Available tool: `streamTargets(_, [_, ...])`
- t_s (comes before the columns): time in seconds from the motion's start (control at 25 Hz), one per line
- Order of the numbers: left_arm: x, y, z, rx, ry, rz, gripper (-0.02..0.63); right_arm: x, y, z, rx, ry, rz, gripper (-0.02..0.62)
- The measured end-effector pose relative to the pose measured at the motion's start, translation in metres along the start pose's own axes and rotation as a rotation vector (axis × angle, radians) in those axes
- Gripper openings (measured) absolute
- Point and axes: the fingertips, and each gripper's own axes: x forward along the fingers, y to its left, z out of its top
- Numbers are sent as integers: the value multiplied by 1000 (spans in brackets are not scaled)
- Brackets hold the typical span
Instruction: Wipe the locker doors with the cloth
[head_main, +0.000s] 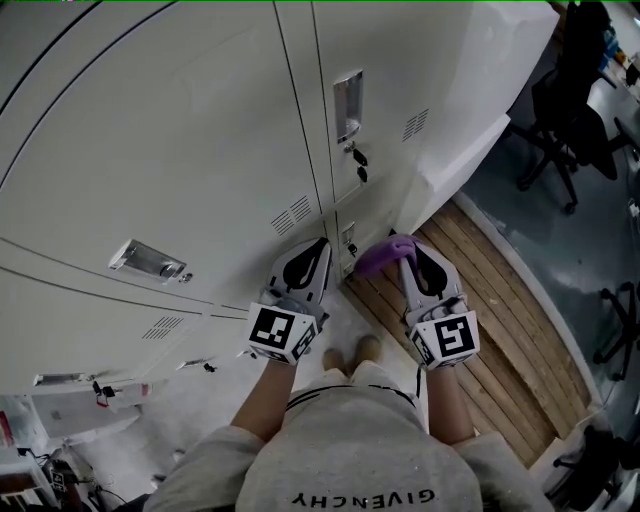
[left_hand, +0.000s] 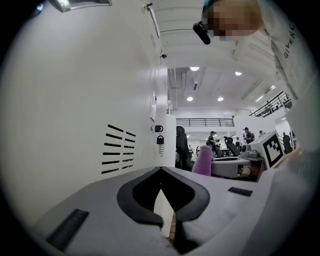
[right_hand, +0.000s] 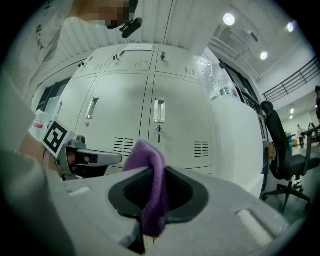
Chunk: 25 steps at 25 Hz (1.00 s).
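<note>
The pale grey locker doors (head_main: 180, 150) fill the upper left of the head view, with vent slots and recessed handles (head_main: 347, 103). My right gripper (head_main: 408, 255) is shut on a purple cloth (head_main: 385, 253), which bunches out past its tips close to the lower door with keys (head_main: 349, 245). In the right gripper view the purple cloth (right_hand: 150, 185) hangs pinched between the jaws, the locker doors (right_hand: 175, 130) ahead. My left gripper (head_main: 318, 248) is shut and holds nothing, its tip near the door seam. The left gripper (left_hand: 161, 170) view shows a door's vents (left_hand: 117, 150) alongside.
A wooden slatted floor strip (head_main: 490, 310) runs to the right of the lockers. Black office chairs (head_main: 565, 110) stand at the upper right. A key (head_main: 360, 165) hangs from an upper door's lock. My own feet (head_main: 352, 352) show below the grippers.
</note>
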Motion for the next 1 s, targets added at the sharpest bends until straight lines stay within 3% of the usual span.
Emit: streamTargets(1.0, [-26, 13, 24, 5, -46, 40, -2, -4, 15, 15, 35, -16, -7, 49])
